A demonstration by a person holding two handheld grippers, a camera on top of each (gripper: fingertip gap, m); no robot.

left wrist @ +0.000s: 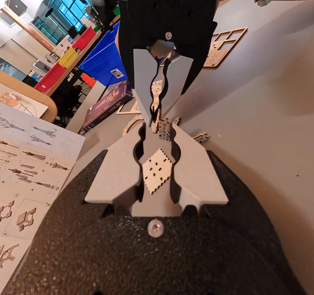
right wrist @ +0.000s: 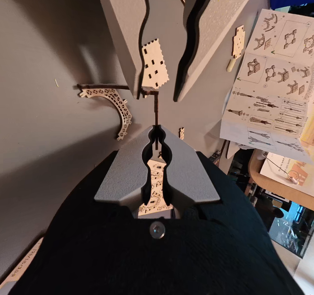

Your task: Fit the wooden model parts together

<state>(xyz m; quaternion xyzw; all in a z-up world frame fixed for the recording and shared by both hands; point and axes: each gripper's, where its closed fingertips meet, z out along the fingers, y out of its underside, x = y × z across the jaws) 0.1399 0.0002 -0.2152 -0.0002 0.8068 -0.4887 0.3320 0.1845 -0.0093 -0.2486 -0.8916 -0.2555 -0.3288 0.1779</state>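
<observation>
My right gripper (right wrist: 156,126) is shut on a thin wooden lattice part (right wrist: 156,110), seen edge-on and held upright. That part meets a second lattice arch (right wrist: 117,103) at a corner, and the arch runs off to the left. In the left wrist view the right gripper (left wrist: 153,122) reaches down from the top onto these standing parts (left wrist: 165,132). My left gripper (left wrist: 158,127) is open and faces them, its fingertips just short of the corner. A square slotted wooden plate (left wrist: 157,169) lies flat on the grey table between its fingers, and it also shows in the right wrist view (right wrist: 155,65).
An instruction sheet (left wrist: 34,159) lies to the left, with the kit box (left wrist: 108,108) and blue bins (left wrist: 102,62) behind it. A cut-out wooden sheet (left wrist: 226,45) lies far right. Loose parts (left wrist: 202,137) lie nearby, and the right wrist view shows a cross-shaped plate (right wrist: 238,43). Left tips to right tips: about 6 cm.
</observation>
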